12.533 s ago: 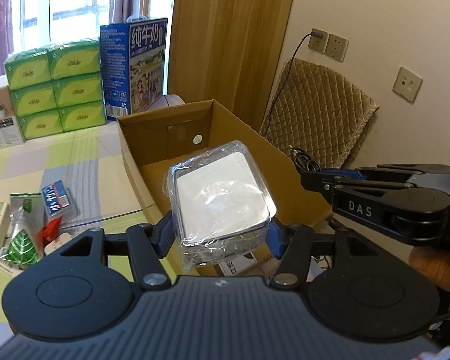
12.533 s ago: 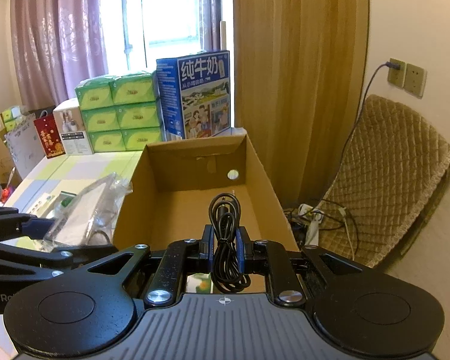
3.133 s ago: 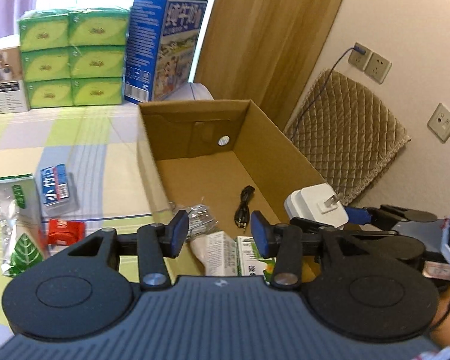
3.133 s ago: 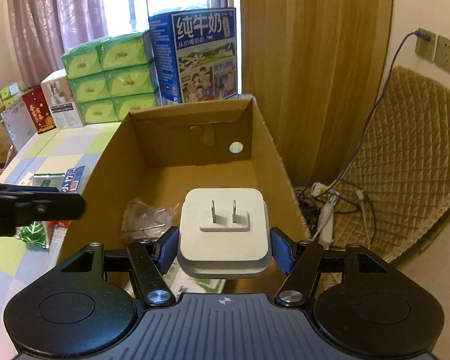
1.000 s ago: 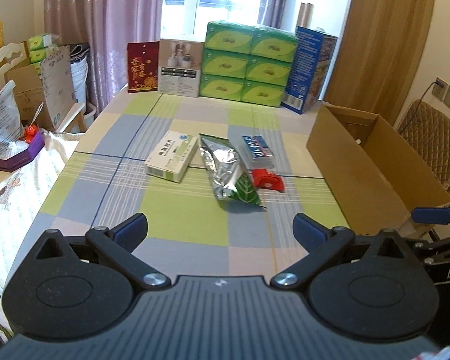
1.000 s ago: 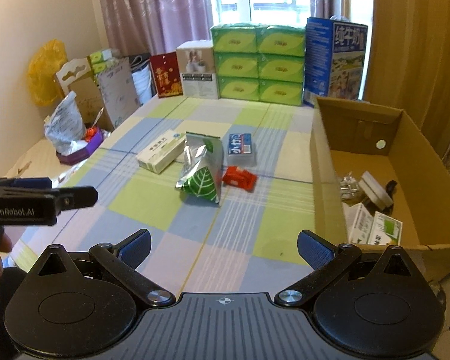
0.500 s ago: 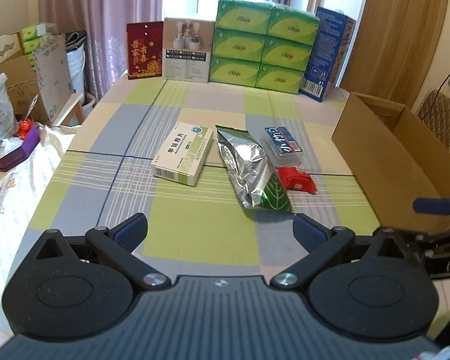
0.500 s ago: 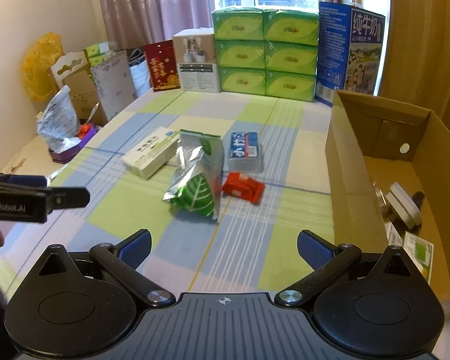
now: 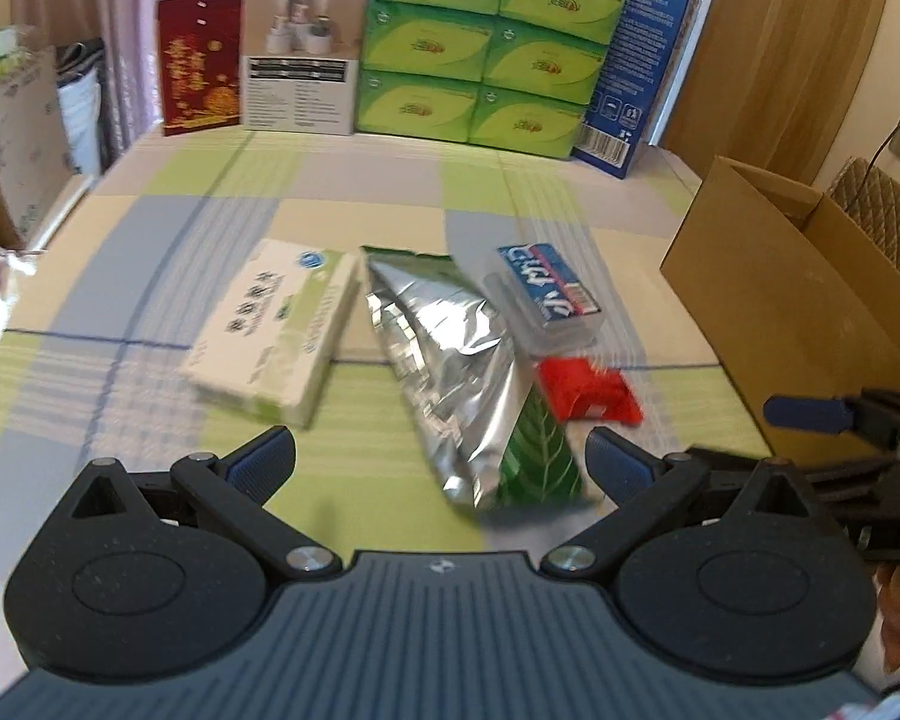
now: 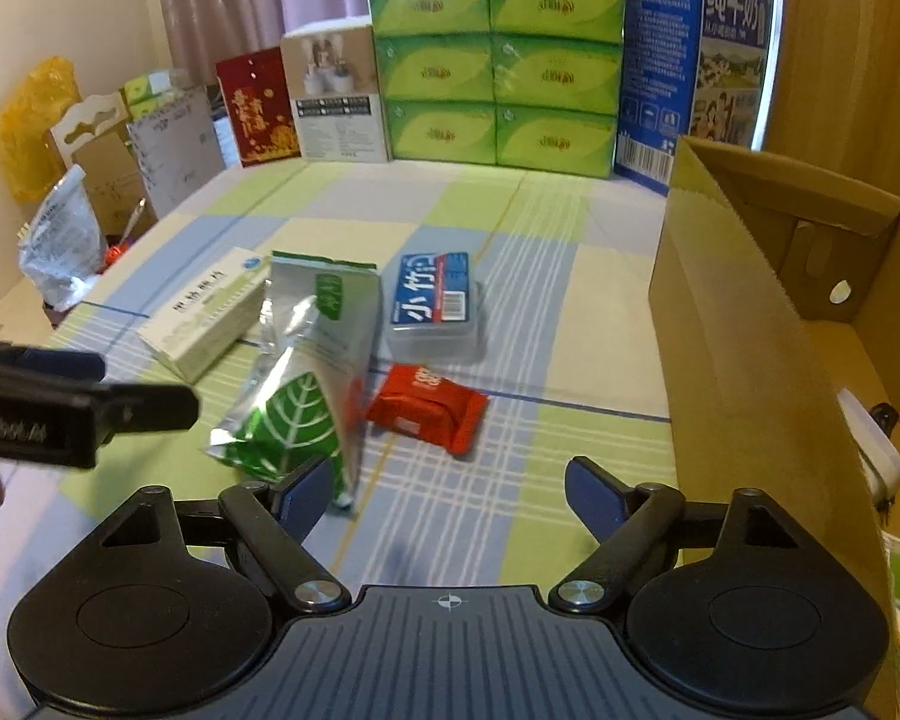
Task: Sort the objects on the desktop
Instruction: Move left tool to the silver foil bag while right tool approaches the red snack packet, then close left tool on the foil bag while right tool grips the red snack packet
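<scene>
On the checked tablecloth lie a white medicine box (image 9: 273, 330) (image 10: 207, 315), a silver and green foil pouch (image 9: 465, 372) (image 10: 306, 372), a clear case with a blue label (image 9: 546, 294) (image 10: 432, 306) and a red packet (image 9: 588, 390) (image 10: 429, 405). My left gripper (image 9: 441, 459) hovers open and empty just short of the pouch. My right gripper (image 10: 447, 495) is open and empty too, near the red packet. An open cardboard box (image 9: 798, 294) (image 10: 750, 312) stands at the right, with a white charger (image 10: 870, 450) and small cartons inside.
Green tissue packs (image 9: 486, 42) (image 10: 492, 60), a blue milk carton box (image 9: 636, 66) (image 10: 690, 60), a white box (image 9: 300, 72) and a red card (image 9: 198, 60) line the table's far edge. Bags and cardboard (image 10: 90, 180) sit off the left side. A padded chair (image 9: 888, 210) stands behind the box.
Both grippers have moved forward and lower toward the items on the cloth, which now look larger. Both stay open and empty.
</scene>
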A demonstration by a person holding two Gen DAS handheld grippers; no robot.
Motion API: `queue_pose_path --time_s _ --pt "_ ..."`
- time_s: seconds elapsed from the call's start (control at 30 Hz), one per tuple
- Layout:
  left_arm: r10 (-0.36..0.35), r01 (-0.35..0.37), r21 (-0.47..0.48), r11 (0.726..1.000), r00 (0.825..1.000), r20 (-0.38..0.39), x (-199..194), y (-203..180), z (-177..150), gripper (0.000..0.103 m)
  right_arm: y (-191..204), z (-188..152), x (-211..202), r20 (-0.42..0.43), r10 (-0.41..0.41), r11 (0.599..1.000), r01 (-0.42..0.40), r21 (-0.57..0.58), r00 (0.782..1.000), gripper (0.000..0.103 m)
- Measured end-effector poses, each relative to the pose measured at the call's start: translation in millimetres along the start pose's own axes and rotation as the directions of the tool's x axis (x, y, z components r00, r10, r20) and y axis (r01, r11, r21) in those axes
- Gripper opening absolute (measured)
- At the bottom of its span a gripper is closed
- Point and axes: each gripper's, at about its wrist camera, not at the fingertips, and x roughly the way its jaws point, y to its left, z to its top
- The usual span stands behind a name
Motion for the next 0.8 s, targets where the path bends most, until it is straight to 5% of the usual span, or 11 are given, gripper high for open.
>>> queue_pose_path --time_s 0.43,0.6,0.8 --pt "-0.041 0.047 0.049 0.998 0.992 -0.116 75.5 -1.7 14.9 0.091 -14.8 9.2 44.5 -0.048 -0.004 1.000 0.005 0.007 0.999 0.083" --pt "-0.054 0.063 0.068 0.996 0.990 -0.129 70.0 6.0 19.0 0.068 -16.7 13.9 51.8 -0.032 0.009 0.999 -0.007 0.045 0.999 0.083" --pt "-0.073 0.079 0.043 0.996 0.989 -0.125 58.3 25.2 19.9 0.068 -7.9 19.5 61.5 0.001 0.043 0.996 -0.043 0.075 0.999 0.082"
